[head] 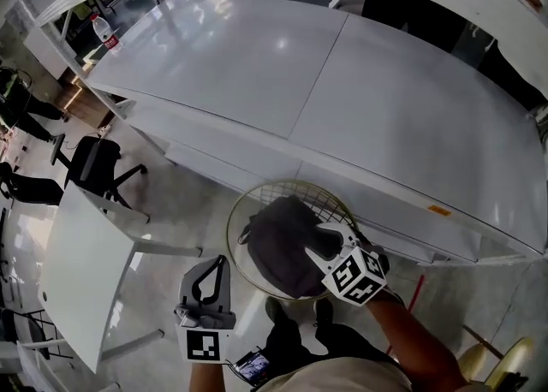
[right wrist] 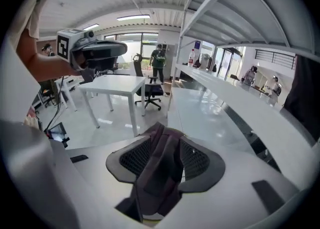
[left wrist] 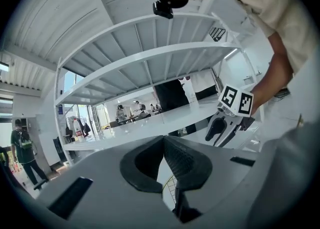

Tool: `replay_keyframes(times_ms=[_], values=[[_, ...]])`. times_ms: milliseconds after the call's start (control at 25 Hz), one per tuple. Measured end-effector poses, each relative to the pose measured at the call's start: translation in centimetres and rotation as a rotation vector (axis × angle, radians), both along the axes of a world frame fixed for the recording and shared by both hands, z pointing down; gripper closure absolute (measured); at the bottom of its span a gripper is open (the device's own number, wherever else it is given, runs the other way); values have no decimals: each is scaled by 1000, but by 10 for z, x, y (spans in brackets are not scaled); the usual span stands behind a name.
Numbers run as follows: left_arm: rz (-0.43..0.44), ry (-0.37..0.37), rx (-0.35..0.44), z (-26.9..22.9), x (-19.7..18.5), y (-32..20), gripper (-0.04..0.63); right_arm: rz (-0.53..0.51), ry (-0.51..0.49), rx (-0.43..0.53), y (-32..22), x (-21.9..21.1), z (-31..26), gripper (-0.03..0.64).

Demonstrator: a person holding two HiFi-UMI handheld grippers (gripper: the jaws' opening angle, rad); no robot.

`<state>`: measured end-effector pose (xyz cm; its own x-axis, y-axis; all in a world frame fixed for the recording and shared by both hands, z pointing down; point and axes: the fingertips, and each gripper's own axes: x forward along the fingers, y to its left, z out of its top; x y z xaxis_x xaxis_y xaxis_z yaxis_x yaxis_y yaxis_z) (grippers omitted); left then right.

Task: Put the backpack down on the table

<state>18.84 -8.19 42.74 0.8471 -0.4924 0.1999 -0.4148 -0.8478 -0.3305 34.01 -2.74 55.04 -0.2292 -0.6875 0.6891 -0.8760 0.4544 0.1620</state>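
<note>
Dark backpack (head: 282, 245) sits in wire basket (head: 233, 215) on floor (head: 175, 202), just beside counter (head: 385, 108). Over it, right gripper (head: 318, 243) spread, strap (right wrist: 159, 168) loose between jaws; left gripper (head: 219, 266) pressed together, empty. Best to clamp strap firmly before lifting clear of basket rim.

We take this for an open-plan office or shared work hall. A long glossy white desk (head: 342, 82) runs across the room under a white metal overhead shelf frame (left wrist: 150, 58). A smaller white four-legged desk (right wrist: 112, 85) stands apart on the shiny pale floor (right wrist: 100, 118), a black swivel office chair (right wrist: 151, 93) beside it. Strip lights (right wrist: 132, 17) line a ribbed white ceiling and tall windows (right wrist: 135, 40) fill the far wall — several people (right wrist: 158, 59) stand about there. A clear plastic water bottle with a red label (head: 104, 32) stands by the long desk's far corner.
</note>
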Motion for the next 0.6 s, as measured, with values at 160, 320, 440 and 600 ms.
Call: replay_keyframes(times_ms=[160,320,440,600], values=[[3,3,-48,17,8,-7,583,42,-35,-64,-5,10,29,447],[6,-3,-79,32,14,-14,583,62,-71,-131,-8,11,54,442],[0,-5,-107,43,15,-18,583,80,-79,-174,-9,11,70,442],[-1,-4,-129,52,17,-24,583,115,-70,-235,-11,11,90,442]])
